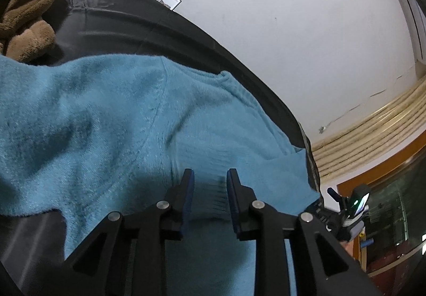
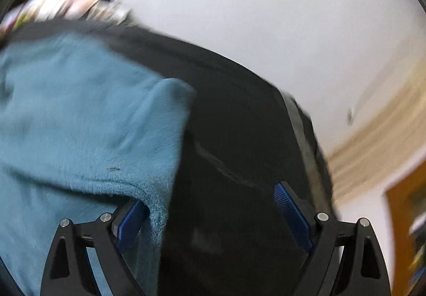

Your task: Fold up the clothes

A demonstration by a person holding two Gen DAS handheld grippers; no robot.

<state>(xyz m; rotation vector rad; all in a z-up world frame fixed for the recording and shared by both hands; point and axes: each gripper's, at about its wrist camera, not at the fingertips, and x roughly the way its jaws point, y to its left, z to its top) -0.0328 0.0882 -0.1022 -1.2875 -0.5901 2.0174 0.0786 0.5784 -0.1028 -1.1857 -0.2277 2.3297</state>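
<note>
The blue fleece garment (image 1: 111, 120) lay spread on the black-covered surface (image 1: 149, 27). The left gripper (image 1: 210, 176) straddled its ribbed hem, fingers parted, probably to pinch it. The right gripper (image 2: 210, 205) gaped wide at the garment's edge, though blur hid contact. No container showed.

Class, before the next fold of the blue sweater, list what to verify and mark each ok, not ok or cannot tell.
1. Left gripper over the blue sweater: ok, jaws slightly apart over the ribbed hem.
2. Left jaws clamped on fabric: not ok, a gap shows.
3. Right gripper ready to grasp: ok, jaws wide open.
4. Right jaws around the sweater edge: not ok, only the left finger meets it.
5. Black surface bare beside the sweater: ok.
6. Sweater lying flat: cannot tell, partly out of frame.
</note>
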